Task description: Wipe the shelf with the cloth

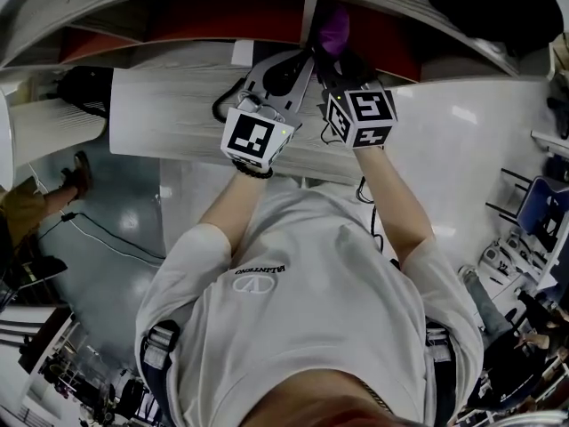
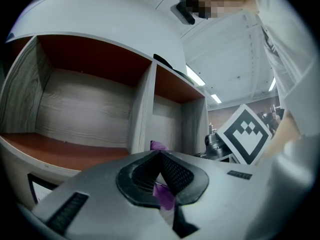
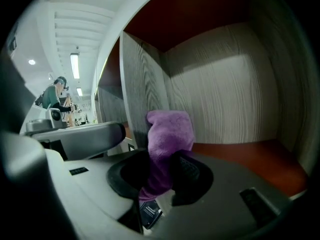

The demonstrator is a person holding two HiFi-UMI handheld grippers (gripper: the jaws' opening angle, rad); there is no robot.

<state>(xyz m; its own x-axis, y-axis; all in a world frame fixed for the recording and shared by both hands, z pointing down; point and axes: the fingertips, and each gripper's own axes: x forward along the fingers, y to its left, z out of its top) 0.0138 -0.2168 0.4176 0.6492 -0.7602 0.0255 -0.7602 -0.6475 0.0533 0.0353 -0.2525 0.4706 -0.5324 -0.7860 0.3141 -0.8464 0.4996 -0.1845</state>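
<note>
A purple cloth [image 3: 170,129] stands bunched up out of my right gripper [image 3: 167,156], which is shut on it. It is held at the mouth of a shelf [image 3: 240,154] compartment with a red-brown floor and grey wood-grain walls, just right of the upright divider [image 3: 142,84]. From the head view the cloth [image 1: 334,27] pokes into the shelf [image 1: 222,16] above the right gripper [image 1: 331,56]. My left gripper [image 1: 283,71] sits just left of it. Its jaws [image 2: 160,156] are closed, and a sliver of purple cloth [image 2: 164,194] shows through the slit. An empty shelf board [image 2: 65,151] lies to its left.
A pale wood-grain ledge [image 1: 169,114] runs below the shelf openings. A black cable [image 1: 107,234] trails on the floor at the left, near someone's foot [image 1: 76,176]. Chairs and clutter [image 1: 533,212] stand to the right. A person [image 3: 52,94] is far off in the room.
</note>
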